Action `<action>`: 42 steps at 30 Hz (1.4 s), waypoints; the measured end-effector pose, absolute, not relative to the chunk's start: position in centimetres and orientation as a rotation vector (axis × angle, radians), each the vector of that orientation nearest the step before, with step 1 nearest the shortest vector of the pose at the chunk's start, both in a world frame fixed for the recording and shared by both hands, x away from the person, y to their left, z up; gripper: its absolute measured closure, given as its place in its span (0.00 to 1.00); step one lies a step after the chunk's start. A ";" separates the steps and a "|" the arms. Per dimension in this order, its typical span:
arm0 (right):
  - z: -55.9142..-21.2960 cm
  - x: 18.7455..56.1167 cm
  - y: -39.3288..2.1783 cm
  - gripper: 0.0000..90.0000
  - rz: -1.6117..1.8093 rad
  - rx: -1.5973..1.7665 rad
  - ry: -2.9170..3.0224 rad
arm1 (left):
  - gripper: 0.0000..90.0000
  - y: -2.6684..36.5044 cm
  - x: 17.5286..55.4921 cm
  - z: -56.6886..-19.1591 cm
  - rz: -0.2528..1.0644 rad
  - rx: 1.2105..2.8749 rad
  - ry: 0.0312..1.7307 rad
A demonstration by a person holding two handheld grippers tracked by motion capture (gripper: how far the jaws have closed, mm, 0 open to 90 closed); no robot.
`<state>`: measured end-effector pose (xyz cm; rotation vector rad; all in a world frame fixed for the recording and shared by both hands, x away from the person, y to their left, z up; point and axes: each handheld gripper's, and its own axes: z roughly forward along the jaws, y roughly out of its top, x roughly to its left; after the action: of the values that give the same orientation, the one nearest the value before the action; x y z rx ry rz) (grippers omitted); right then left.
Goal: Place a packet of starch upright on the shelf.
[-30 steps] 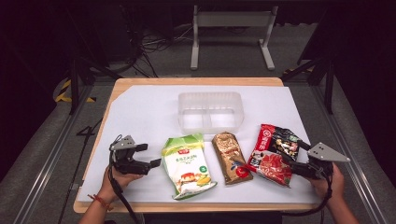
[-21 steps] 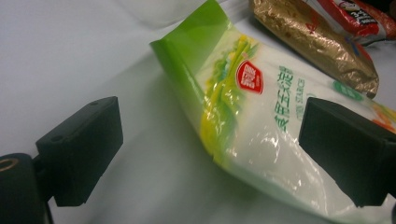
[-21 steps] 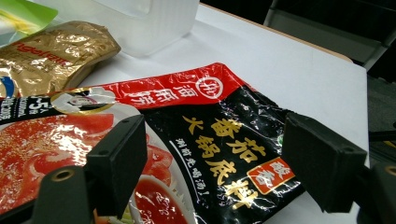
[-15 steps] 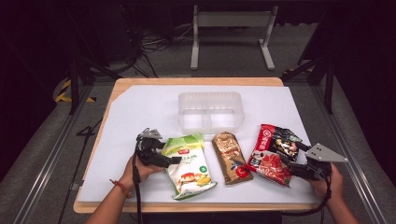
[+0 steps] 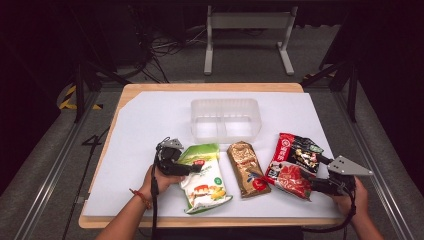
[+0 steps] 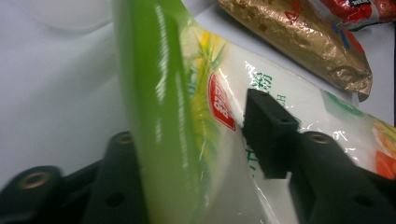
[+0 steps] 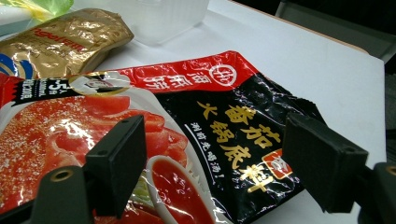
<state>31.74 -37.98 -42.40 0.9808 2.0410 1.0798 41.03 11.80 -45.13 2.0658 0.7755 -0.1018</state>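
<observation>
A green and white snack bag (image 5: 204, 181) lies at the front left of the white mat (image 5: 150, 125). My left gripper (image 5: 194, 168) has just been closing and is shut on that bag's upper left edge. In the left gripper view the green edge (image 6: 159, 93) stands folded up between the jaws of the left gripper (image 6: 196, 135). A red and black sauce packet (image 5: 292, 162) lies at the front right. My right gripper (image 5: 315, 174) rests at its right side, open. In the right gripper view the packet (image 7: 224, 116) lies under the spread jaws of the right gripper (image 7: 224, 158).
A gold packet (image 5: 247, 167) lies between the two bags, also in the left gripper view (image 6: 299, 42) and the right gripper view (image 7: 65, 37). A clear two-compartment plastic tub (image 5: 225, 101) stands behind them at mid-table. Metal stands and cables crowd the floor behind.
My left hand slid right to the green bag, and its jaws went from wide apart to closed on the bag's edge. The right hand kept still.
</observation>
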 end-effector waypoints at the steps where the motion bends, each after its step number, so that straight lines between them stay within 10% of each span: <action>1: -42.4 31.8 -38.0 0.25 1.082 0.979 2.040 | 0.76 11.8 40.9 -45.1 -0.080 2.060 0.765; 8: -42.3 32.1 -38.0 0.25 1.093 0.976 2.039 | 0.91 11.8 39.4 -44.1 0.013 2.022 0.757; 42: -42.1 32.2 -38.8 0.24 1.108 1.000 2.003 | 0.96 14.4 34.3 -36.5 0.229 1.733 0.588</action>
<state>32.22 -38.84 -42.10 1.0004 2.0033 1.1079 34.26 14.39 -36.48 1.7326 0.5879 0.2287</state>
